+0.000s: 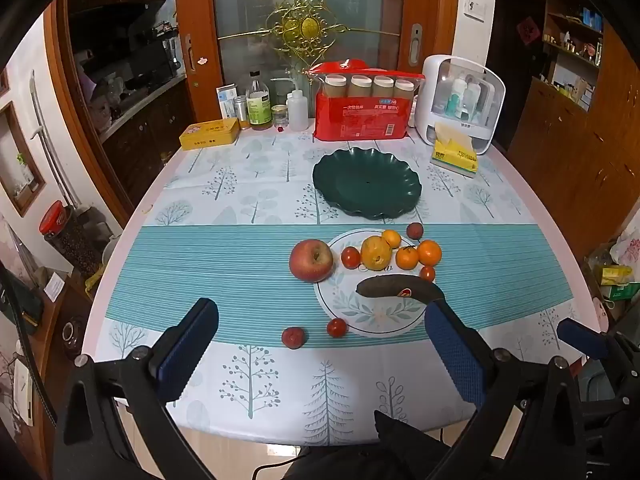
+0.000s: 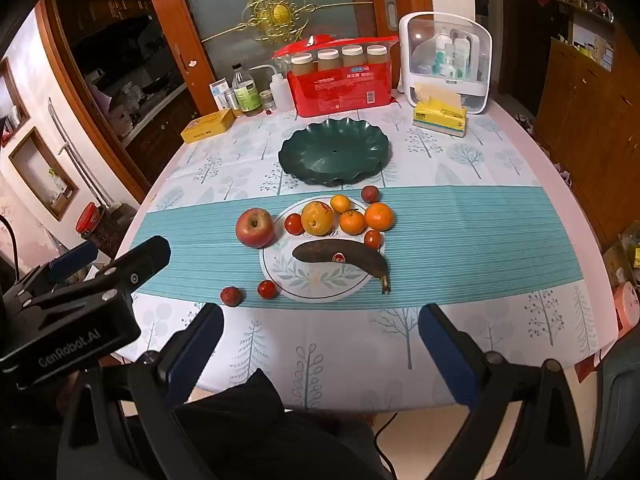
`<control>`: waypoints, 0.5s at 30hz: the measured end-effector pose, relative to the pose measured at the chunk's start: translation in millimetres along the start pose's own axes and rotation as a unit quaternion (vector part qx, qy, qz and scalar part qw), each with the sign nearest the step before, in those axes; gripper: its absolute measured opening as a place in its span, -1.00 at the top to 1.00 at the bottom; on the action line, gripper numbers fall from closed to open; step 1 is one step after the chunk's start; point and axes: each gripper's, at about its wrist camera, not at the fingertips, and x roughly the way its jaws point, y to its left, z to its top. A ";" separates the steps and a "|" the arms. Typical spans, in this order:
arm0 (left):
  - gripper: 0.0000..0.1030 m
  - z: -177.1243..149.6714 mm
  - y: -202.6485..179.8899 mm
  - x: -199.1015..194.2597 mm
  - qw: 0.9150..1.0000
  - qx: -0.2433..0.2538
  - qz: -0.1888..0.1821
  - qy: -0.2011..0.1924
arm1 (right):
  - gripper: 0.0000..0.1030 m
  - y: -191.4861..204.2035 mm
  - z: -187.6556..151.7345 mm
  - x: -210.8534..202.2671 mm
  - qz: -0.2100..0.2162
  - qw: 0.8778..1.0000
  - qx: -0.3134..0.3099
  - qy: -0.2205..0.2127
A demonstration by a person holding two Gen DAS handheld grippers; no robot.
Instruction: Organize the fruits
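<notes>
Both tools hang above the near edge of the table, the left gripper (image 1: pixel 320 340) and the right gripper (image 2: pixel 320 332) each spread wide and holding nothing. Ahead of the left one, slightly left of centre, sits the apple (image 1: pixel 311 260), firm and heavy-looking, best pinched across its widest part. Further right, straight ahead of both, the oranges (image 1: pixel 418 255) and small tomatoes (image 1: pixel 351 257) cluster just short of the empty green plate (image 1: pixel 408 176); tomatoes look soft and slick, so squeeze gently. Nearest the right gripper lies the blackened banana (image 2: pixel 340 258), probably mushy; take it mid-body.
</notes>
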 end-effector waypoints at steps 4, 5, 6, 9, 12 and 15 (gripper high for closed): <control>-0.99 0.2 0.3 0.6 1.000 -0.001 -0.001 0.004 | -0.91 0.4 0.5 0.8 -0.005 1.000 -0.002 0.001; -0.99 0.1 0.1 0.4 1.000 0.000 0.000 0.003 | -0.91 0.5 0.6 0.8 -0.005 1.000 -0.002 0.001; -0.99 0.0 0.3 0.3 1.000 -0.001 0.000 0.004 | -0.91 0.4 0.7 0.9 -0.005 1.000 -0.002 0.001; -0.99 0.1 0.1 0.2 1.000 0.000 0.001 0.004 | -0.91 0.5 1.1 1.3 -0.005 1.000 -0.002 0.002; -0.99 0.2 0.4 0.3 1.000 0.000 0.001 0.004 | -0.91 1.4 1.7 1.9 -0.005 1.000 -0.002 0.002; -0.99 0.1 0.0 0.3 1.000 0.000 0.000 0.004 | -0.91 2.1 2.3 2.6 -0.006 1.000 -0.002 0.002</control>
